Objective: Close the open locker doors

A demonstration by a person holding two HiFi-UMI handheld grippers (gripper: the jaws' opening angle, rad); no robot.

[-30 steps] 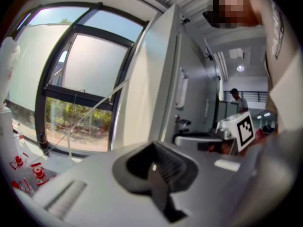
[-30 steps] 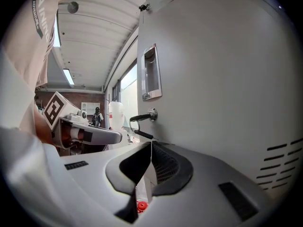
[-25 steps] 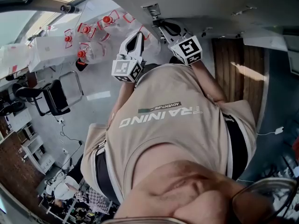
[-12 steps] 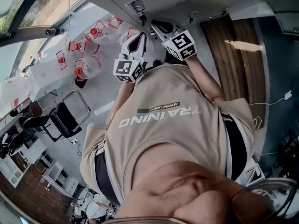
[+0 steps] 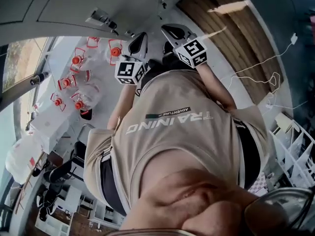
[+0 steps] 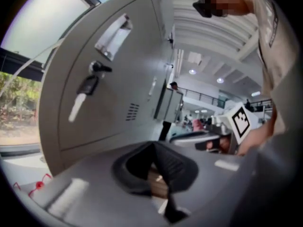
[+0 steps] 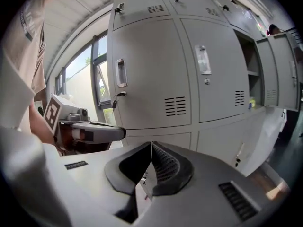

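Note:
A bank of grey lockers fills the right gripper view, and the nearest doors are shut. At the far right an upper locker door stands open, showing a shelf inside. Below it a lower door hangs open with a key in its lock. A shut locker door with a key is close in the left gripper view. My left gripper and my right gripper are both shut on nothing. I hold them side by side in front of my chest, clear of any door.
Several red-capped water bottles lie on the floor at the left, with a black chair below them. A white rack and loose cables are at the right. A window adjoins the lockers.
The head view has swung round: the wooden floor strip slid to the top right and the bottles moved down the left. Both grippers stay together at my chest.

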